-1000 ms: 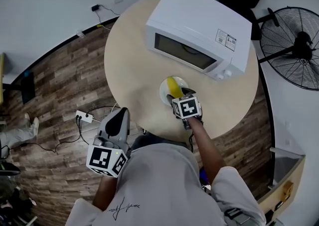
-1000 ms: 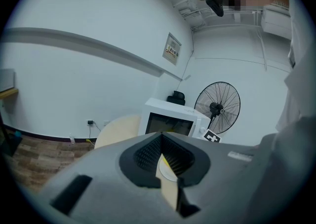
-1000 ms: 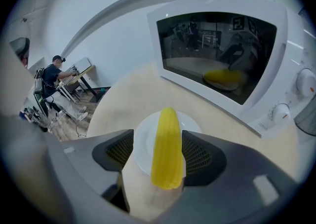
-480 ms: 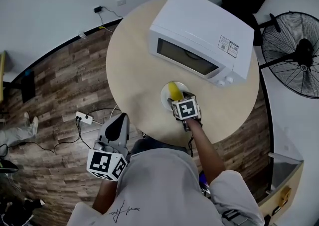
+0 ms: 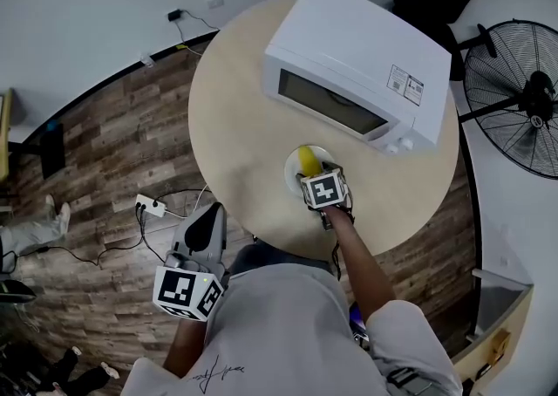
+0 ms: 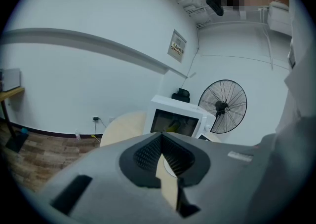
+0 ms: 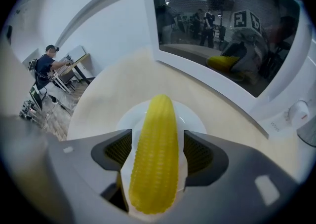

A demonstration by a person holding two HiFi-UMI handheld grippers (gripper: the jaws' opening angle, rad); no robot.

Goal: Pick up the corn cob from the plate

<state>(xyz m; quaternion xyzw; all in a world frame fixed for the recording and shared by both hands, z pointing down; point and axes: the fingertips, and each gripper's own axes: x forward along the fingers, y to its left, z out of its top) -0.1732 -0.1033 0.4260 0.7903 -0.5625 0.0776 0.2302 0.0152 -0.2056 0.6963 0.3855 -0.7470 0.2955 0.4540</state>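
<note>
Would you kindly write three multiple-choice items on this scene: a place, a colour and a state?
1. Where is the plate? A floor; B round table, before the microwave; C inside the microwave.
2. What colour is the corn cob? A green; B yellow; C red.
3. The right tongs are? A shut, empty; B shut on the plate's rim; C open astride the cob.
Key: B, it lies on the table by the microwave door; B, plainly yellow; C, the jaws have just been opening and leave gaps beside the cob.
</note>
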